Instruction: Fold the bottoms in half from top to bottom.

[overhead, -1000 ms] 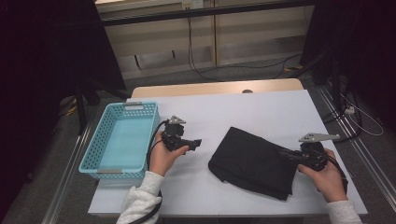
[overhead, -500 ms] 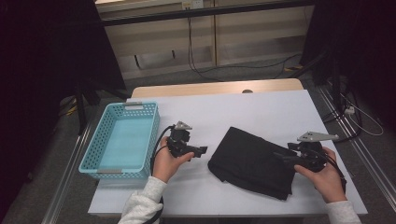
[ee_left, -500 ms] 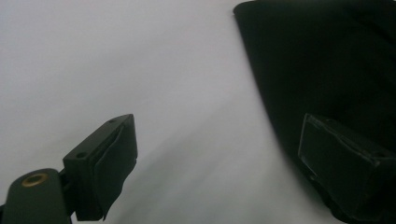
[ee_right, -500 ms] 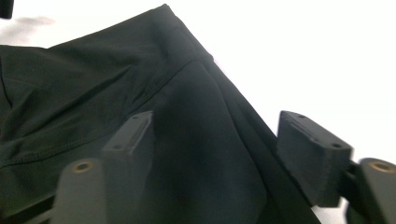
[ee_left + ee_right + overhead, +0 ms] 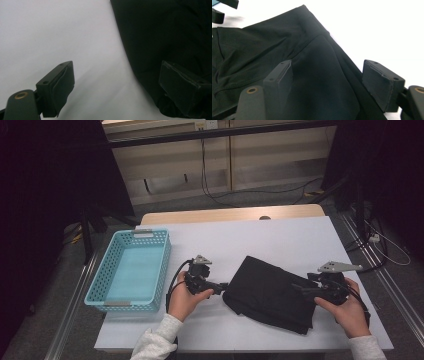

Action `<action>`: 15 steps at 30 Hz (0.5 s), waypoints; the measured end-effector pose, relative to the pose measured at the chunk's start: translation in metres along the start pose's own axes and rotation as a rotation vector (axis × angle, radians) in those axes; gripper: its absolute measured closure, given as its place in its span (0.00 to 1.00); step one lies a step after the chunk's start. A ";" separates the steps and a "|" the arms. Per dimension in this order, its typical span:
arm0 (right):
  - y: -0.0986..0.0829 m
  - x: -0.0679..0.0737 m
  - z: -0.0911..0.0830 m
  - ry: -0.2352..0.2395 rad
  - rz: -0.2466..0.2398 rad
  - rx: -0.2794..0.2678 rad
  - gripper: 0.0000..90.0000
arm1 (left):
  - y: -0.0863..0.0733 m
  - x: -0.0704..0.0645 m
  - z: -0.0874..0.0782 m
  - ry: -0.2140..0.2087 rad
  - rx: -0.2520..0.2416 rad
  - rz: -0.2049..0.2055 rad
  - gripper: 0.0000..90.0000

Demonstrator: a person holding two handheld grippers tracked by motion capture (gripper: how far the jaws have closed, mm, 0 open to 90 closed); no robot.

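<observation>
A folded black garment [image 5: 270, 292] lies on the white table [image 5: 280, 237], right of centre. My left gripper [image 5: 223, 287] is at the garment's left edge. In the left gripper view it [image 5: 117, 85] is open, its right jaw over the dark cloth [image 5: 170, 32] and its left jaw over bare table. My right gripper [image 5: 301, 290] is at the garment's right end. It [image 5: 329, 80] is open too, with the black fabric [image 5: 274, 50] spread between and under its jaws. Neither gripper holds anything.
A teal plastic basket [image 5: 162, 265] stands at the table's left side, with nothing in it. Bare white tabletop lies beyond the garment. The other gripper [image 5: 222, 10] shows at the top left of the right gripper view. Cables lie on the floor past the table.
My left gripper has moved right from near the basket up to the garment's left edge. The right gripper has edged slightly left onto the garment's right end.
</observation>
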State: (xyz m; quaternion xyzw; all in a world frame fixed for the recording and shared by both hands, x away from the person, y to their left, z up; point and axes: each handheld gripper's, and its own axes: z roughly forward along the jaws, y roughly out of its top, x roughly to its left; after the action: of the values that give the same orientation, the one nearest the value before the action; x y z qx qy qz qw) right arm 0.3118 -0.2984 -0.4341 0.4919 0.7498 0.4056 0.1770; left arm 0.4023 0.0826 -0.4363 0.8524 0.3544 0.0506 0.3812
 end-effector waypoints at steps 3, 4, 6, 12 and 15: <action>0.000 0.001 0.000 0.000 0.001 -0.002 0.28 | -0.002 -0.003 0.001 -0.015 0.001 0.003 0.15; 0.000 0.001 0.000 -0.001 0.001 -0.003 0.28 | -0.003 -0.005 0.001 -0.018 0.003 0.002 0.15; 0.000 0.001 -0.001 -0.001 0.002 -0.003 0.28 | -0.004 -0.007 0.002 -0.023 0.006 0.009 0.15; 0.000 0.000 -0.004 -0.001 0.012 -0.010 0.28 | -0.007 -0.013 0.005 -0.037 0.027 0.019 0.15; -0.001 0.000 -0.004 0.002 0.014 -0.010 0.28 | -0.007 -0.014 0.006 -0.035 0.028 0.021 0.15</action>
State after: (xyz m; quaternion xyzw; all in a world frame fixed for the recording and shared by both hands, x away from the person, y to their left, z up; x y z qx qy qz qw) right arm 0.3088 -0.3007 -0.4321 0.4958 0.7444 0.4113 0.1757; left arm 0.3896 0.0733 -0.4429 0.8621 0.3392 0.0345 0.3749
